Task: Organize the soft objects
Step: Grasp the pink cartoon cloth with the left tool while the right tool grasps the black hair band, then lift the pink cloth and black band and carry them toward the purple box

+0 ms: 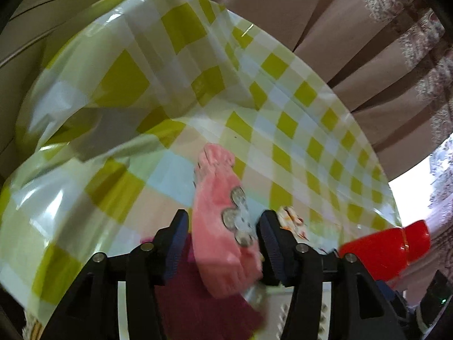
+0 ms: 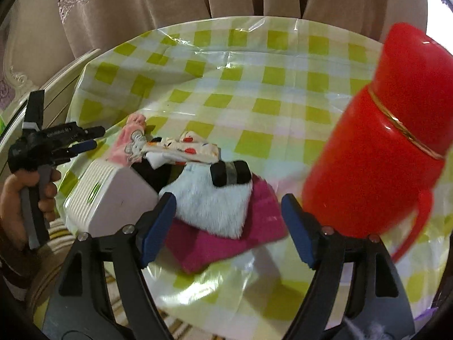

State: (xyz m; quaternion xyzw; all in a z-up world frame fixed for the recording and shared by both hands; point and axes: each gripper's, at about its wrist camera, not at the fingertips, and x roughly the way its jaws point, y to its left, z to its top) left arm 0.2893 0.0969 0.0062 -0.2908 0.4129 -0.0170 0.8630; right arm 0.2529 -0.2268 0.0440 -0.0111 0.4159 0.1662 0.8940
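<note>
Several soft things lay heaped at the lower left of the right wrist view: a pink sock [image 2: 126, 146], a patterned sock [image 2: 187, 146], a pale furry piece [image 2: 215, 206] and a magenta cloth [image 2: 254, 223], beside a white box [image 2: 110, 198] on the checked table [image 2: 254, 85]. Both tools seemed to be nearing a first pick, the left hand-held gripper [image 1: 223, 226] half open around the pink sock without pinching it, the right hand-held gripper [image 2: 226, 223] wide and empty above the furry piece. Closing on one item should come next, minding the red flask [image 2: 382, 147] at right; open cloth lay beyond.
</note>
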